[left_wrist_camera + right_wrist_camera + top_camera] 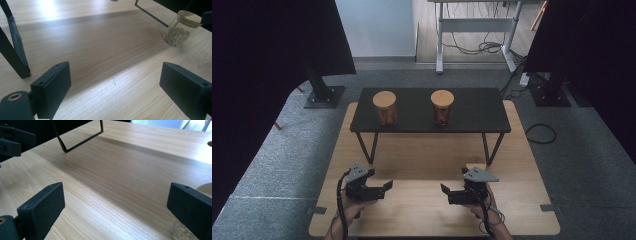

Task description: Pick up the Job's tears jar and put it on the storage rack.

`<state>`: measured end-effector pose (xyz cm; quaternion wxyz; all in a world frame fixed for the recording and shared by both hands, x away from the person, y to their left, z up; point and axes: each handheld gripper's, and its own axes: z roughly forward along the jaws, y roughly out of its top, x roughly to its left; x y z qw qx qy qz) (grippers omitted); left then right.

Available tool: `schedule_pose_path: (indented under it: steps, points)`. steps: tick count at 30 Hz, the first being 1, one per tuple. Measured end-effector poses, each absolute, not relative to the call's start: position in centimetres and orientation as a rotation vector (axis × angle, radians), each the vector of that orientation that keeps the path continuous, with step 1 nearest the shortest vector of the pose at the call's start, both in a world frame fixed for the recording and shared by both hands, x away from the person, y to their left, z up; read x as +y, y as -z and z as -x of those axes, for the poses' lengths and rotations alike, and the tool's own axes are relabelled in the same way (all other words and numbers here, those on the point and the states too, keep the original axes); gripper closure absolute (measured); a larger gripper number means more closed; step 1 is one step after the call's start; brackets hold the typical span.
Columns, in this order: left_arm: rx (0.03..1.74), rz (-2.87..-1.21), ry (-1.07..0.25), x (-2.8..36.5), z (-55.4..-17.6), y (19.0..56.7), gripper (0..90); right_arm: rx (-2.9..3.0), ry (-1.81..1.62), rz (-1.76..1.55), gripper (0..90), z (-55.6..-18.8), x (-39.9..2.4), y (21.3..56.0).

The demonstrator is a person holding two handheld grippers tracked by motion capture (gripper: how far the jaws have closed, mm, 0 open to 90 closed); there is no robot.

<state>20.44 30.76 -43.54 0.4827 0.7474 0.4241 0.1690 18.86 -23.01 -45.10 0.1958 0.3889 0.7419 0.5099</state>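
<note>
While the left hand-held gripper [387, 186] and right hand-held gripper [444, 189] gape empty, the right one's jaw could topple the jar [178, 31] beside it.

Grey carpet floor [272, 155], white wall [374, 27], desk frame [474, 30] behind.

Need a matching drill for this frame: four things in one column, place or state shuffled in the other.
Things:
1. left claw
2. small glass jar of grain
3. two wood-lidded jars
4. black low table

Place or state:
A. side by side on the dark top
B. directly on the light wooden tabletop, lid on
C. open, nothing between the jaws
D. stands on thin legs, carrying jars

Pairs: 1-C, 2-B, 3-A, 4-D
</note>
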Motion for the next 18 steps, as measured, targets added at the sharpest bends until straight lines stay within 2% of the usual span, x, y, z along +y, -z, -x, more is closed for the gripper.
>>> schedule_pose_path:
  steps: [18]
  points:
    - [1.028,-1.840,-0.402,30.3,-20.5,43.5,9.6,2.023,-1.375,-1.095,0.0,-16.3,-24.4,44.7]
